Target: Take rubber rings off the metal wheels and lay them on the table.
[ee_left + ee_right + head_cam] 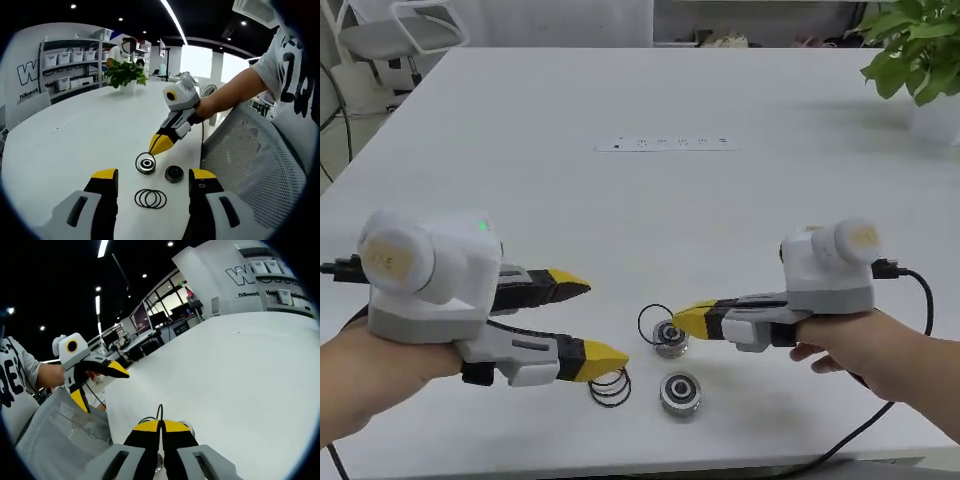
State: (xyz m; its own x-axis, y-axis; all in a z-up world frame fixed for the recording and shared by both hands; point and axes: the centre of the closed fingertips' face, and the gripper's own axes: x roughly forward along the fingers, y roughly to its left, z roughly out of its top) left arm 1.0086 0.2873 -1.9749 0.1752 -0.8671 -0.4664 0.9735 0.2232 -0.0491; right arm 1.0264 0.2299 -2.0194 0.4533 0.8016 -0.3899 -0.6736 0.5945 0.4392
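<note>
A thin black rubber ring (652, 322) is being pinched at its edge by the right gripper (682, 318), whose yellow-tipped jaws are pressing together on it, near the front edge of a wide white table (650, 200). The loop is hanging over a small silver metal wheel with a dark hub (671, 340), and whether it is wholly clear of that wheel cannot be told. A second silver metal wheel (680, 392) is sitting just beside the first, closer to the person. To its left a small pile of loose black rubber rings (610, 387) is lying flat on the table, the rings overlapping one another. The left gripper (592, 320) is hovering near the pile with its yellow-tipped jaws standing wide apart and gripping nothing; in the left gripper view the pile is lying ahead, between those two jaws. In the right gripper view the pinched ring is rising as a thin black line from the closed tips. Farther back a narrow white strip with small marks (665, 143) is lying mid-table, a leafy green plant (910, 45) is standing at the far right corner, and a white chair (395, 35) is standing beyond the far left
</note>
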